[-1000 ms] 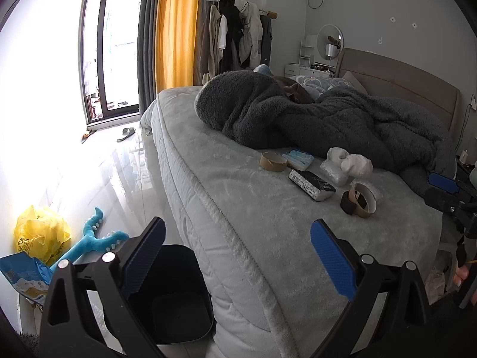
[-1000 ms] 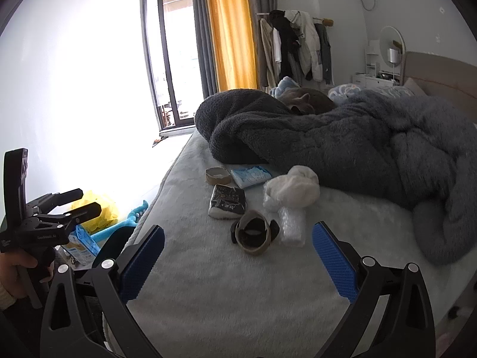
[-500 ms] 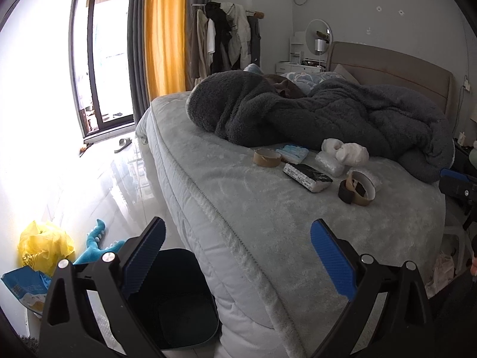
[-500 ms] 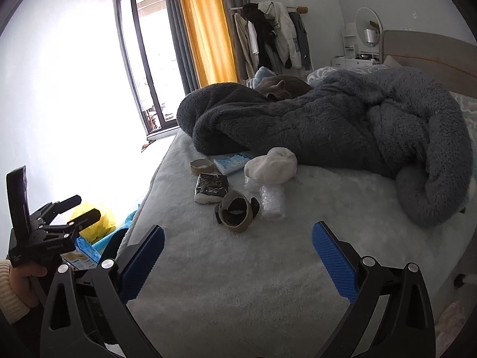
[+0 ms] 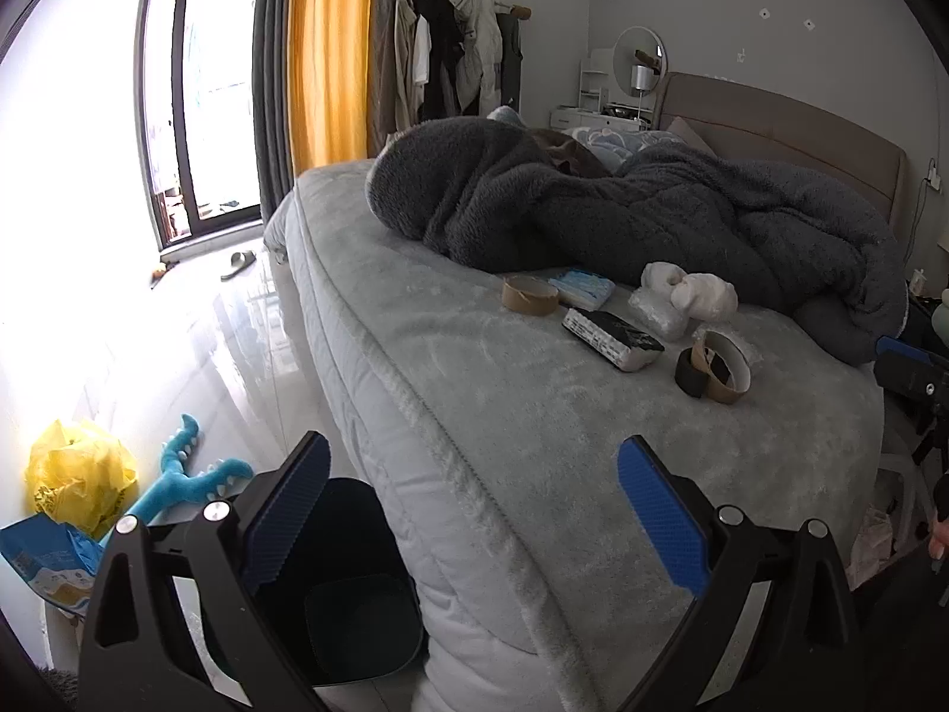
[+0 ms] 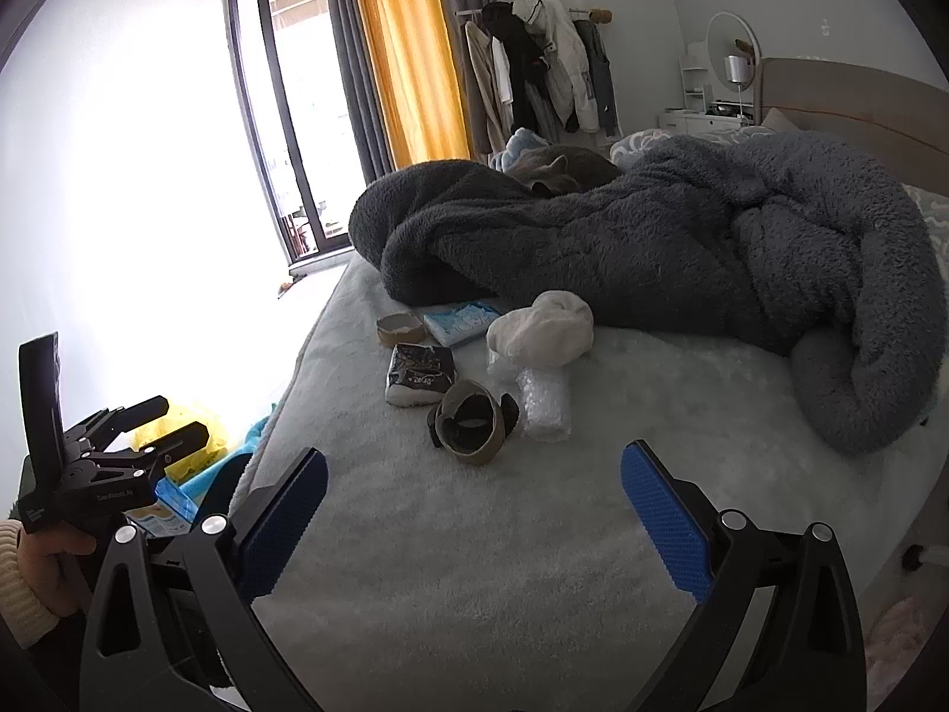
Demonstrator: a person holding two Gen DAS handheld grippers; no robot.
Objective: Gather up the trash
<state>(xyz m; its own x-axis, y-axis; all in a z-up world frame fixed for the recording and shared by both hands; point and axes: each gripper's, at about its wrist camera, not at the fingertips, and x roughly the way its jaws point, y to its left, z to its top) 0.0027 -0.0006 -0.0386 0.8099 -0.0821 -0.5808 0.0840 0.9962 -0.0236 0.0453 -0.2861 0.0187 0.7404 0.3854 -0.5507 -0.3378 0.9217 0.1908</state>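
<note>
The bed [image 6: 474, 563] is lying ahead of both grippers, and a dark bin [image 5: 350, 587] is standing on the floor just behind the left gripper [image 5: 468, 510] fingers. The trash is sitting together beyond the right gripper [image 6: 474, 510] fingers: a black packet [image 6: 420, 381], a tape roll [image 6: 471, 422], a white wad [image 6: 543, 329]. Both pairs of fingers are standing spread and holding nothing.

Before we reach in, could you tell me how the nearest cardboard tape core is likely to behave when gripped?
The cardboard tape core looks hollow and thin-walled, so probably light and easily crushed. It lies tilted on the plush bed cover against a black roll, so a nudge may roll it.
</note>
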